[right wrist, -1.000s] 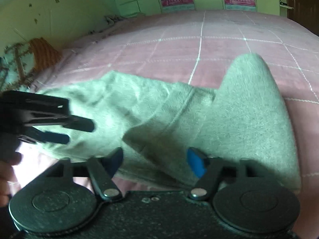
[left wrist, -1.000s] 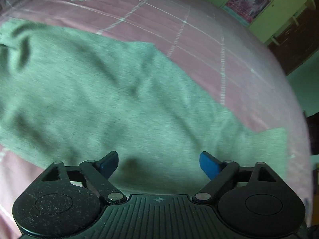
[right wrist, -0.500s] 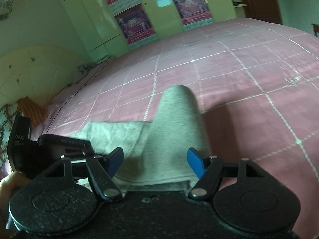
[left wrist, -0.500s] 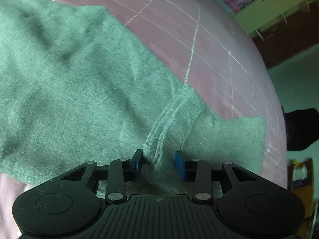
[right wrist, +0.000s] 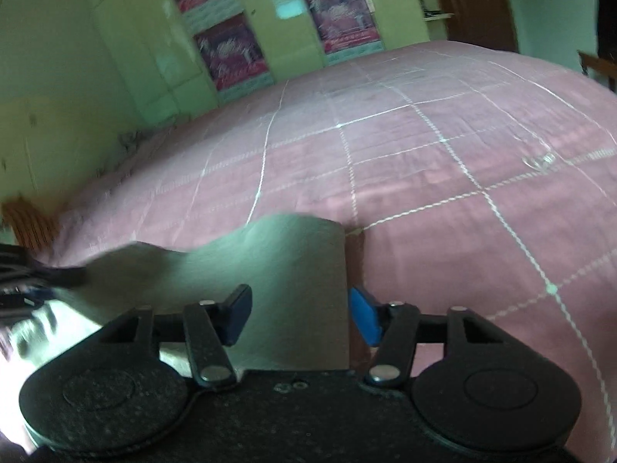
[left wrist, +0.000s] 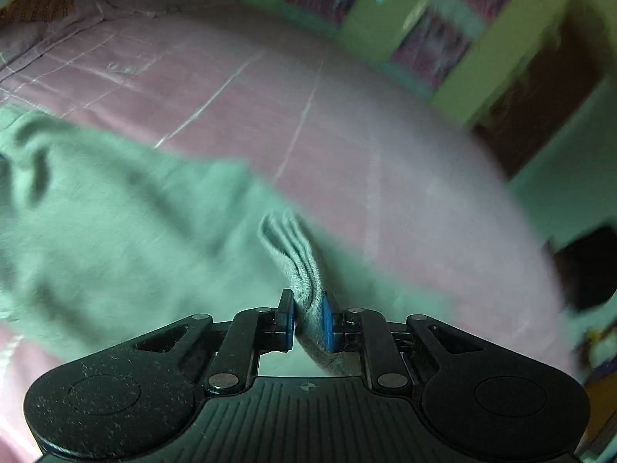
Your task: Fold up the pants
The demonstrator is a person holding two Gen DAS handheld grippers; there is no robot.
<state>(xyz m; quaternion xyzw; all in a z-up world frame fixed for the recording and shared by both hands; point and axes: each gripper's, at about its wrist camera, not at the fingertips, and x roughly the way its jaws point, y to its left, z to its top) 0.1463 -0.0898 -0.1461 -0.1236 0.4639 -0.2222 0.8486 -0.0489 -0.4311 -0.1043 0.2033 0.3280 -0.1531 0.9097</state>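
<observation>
Grey-green pants (left wrist: 115, 239) lie spread over the left part of a pink bed. My left gripper (left wrist: 308, 320) is shut on a ribbed, seamed edge of the pants (left wrist: 300, 270), which rises bunched from between its pads. In the right wrist view a flat end of the pants (right wrist: 293, 266) lies between the fingers of my right gripper (right wrist: 300, 314). Its jaws are closing, and the blue pads still stand a little off the cloth on both sides. The left gripper (right wrist: 38, 276) shows dark and blurred at the left edge of that view.
The pink bedspread (right wrist: 443, 193) with white check lines stretches far and right of the pants. Green cupboards with posters (right wrist: 231, 50) stand behind the bed, and a dark wooden door (right wrist: 474, 0) is at the right. An orange-brown cloth (right wrist: 27, 223) lies at the bed's left.
The left gripper went from wide open to shut on the pants' seamed edge and lifted it. The right gripper swung over one end of the pants and its jaws narrowed.
</observation>
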